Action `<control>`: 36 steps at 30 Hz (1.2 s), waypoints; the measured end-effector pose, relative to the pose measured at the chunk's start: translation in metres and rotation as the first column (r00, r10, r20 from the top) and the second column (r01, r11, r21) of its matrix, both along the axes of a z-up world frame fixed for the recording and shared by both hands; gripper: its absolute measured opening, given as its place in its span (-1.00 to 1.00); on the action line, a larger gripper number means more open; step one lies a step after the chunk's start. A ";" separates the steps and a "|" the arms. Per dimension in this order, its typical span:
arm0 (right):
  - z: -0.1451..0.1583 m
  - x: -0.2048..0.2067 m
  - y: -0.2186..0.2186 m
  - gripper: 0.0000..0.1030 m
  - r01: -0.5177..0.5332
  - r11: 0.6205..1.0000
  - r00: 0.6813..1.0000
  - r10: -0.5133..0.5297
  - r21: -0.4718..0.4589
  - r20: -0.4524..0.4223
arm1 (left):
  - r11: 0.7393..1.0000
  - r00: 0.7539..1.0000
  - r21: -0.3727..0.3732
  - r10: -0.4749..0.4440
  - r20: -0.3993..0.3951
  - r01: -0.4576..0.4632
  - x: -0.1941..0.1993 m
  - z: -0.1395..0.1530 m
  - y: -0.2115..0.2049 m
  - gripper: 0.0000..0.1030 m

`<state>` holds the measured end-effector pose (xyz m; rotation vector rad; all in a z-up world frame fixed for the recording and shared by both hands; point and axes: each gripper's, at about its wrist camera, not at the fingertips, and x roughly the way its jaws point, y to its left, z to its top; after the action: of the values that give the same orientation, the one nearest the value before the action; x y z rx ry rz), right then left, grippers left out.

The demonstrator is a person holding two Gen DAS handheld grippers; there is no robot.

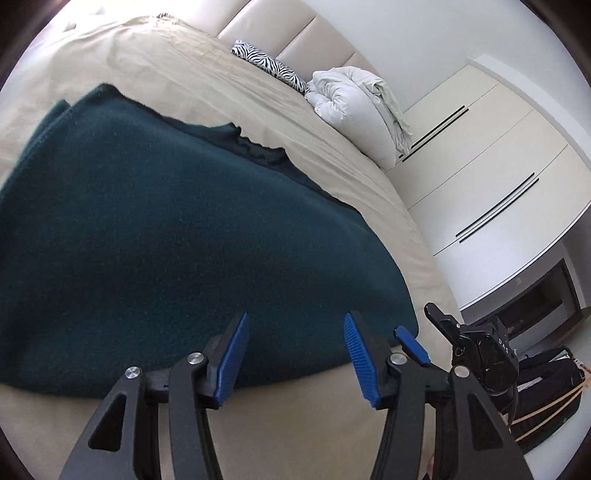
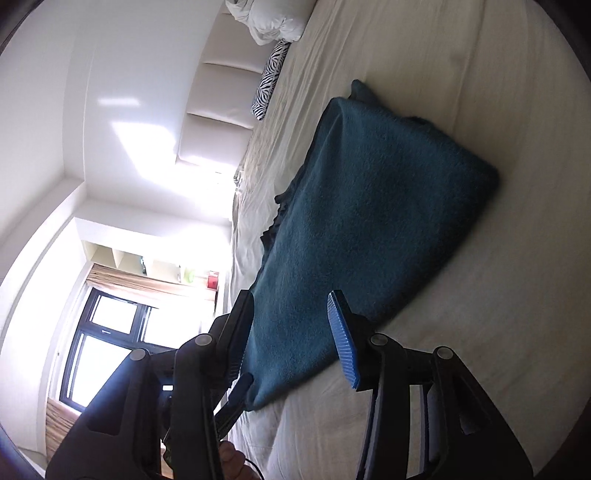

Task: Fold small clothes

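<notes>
A dark teal knit garment [image 1: 155, 229] lies folded flat on the beige bed sheet [image 1: 332, 192]; it also shows in the right wrist view [image 2: 362, 206]. My left gripper [image 1: 293, 332] is open and empty, just above the garment's near edge. My right gripper [image 2: 291, 321] is open and empty over the garment's near corner. In the left wrist view the right gripper's blue pad [image 1: 412, 343] and black body show at the garment's right corner.
A white bundled duvet [image 1: 351, 99] and a zebra-print pillow [image 1: 273, 66] lie by the padded headboard [image 1: 295, 33]. White wardrobes [image 1: 491, 155] stand beside the bed. A black bag [image 1: 546, 387] lies on the floor. A window [image 2: 107, 343] shows in the right wrist view.
</notes>
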<state>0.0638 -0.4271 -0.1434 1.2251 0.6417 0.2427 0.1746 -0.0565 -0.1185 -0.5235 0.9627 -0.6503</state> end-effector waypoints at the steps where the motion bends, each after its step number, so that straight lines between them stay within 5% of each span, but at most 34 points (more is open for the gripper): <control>1: -0.003 0.008 0.011 -0.20 -0.025 1.000 1.000 0.025 0.006 -0.007 | 1.000 1.000 -0.006 -0.002 -0.020 0.002 0.003 -0.006 -0.003 0.08; 5: -0.024 0.035 0.037 -0.24 -0.079 0.997 0.995 0.080 0.009 -0.063 | 1.000 0.999 -0.009 -0.002 -0.039 0.002 -0.001 -0.015 0.016 -0.26; 8: -0.033 0.036 0.027 -0.24 -0.048 0.999 0.998 0.049 0.022 -0.048 | 0.997 0.997 -0.049 0.060 -0.056 -0.063 -0.007 -0.019 0.055 -0.29; 15: -0.027 0.002 -0.024 -0.24 0.096 0.995 0.994 -0.098 -0.032 -0.055 | 0.968 0.969 -0.025 0.248 -0.013 -0.249 -0.020 0.004 0.144 -0.28; 17: -0.017 -0.004 -0.036 -0.18 0.141 0.988 0.987 -0.145 -0.058 -0.064 | 0.956 0.956 0.018 0.292 0.043 -0.293 -0.016 0.021 0.154 -0.06; 20: 0.006 0.001 -0.040 -0.13 0.145 0.984 0.988 -0.150 -0.103 -0.040 | 0.958 0.955 0.040 0.278 0.101 -0.283 0.007 0.042 0.146 -0.04; 25: 0.032 0.070 -0.003 -0.07 -0.012 0.991 1.000 0.012 -0.137 -0.004 | 0.963 0.955 0.120 0.215 0.207 -0.242 0.054 0.062 0.103 0.08; 30: 0.031 0.168 0.048 -0.07 -0.141 0.976 0.990 0.135 -0.166 -0.049 | 0.949 0.961 0.223 0.178 0.213 -0.225 0.106 0.053 0.076 0.09; 36: 0.002 0.217 0.012 -0.12 -0.099 0.989 0.993 0.092 -0.113 -0.073 | 0.919 0.958 0.280 0.240 0.155 -0.276 0.136 0.016 0.097 0.10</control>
<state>0.2805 -0.4147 -0.1418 1.0954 0.7644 0.2410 0.3109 0.0403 -0.1024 -0.3298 0.8430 -0.2847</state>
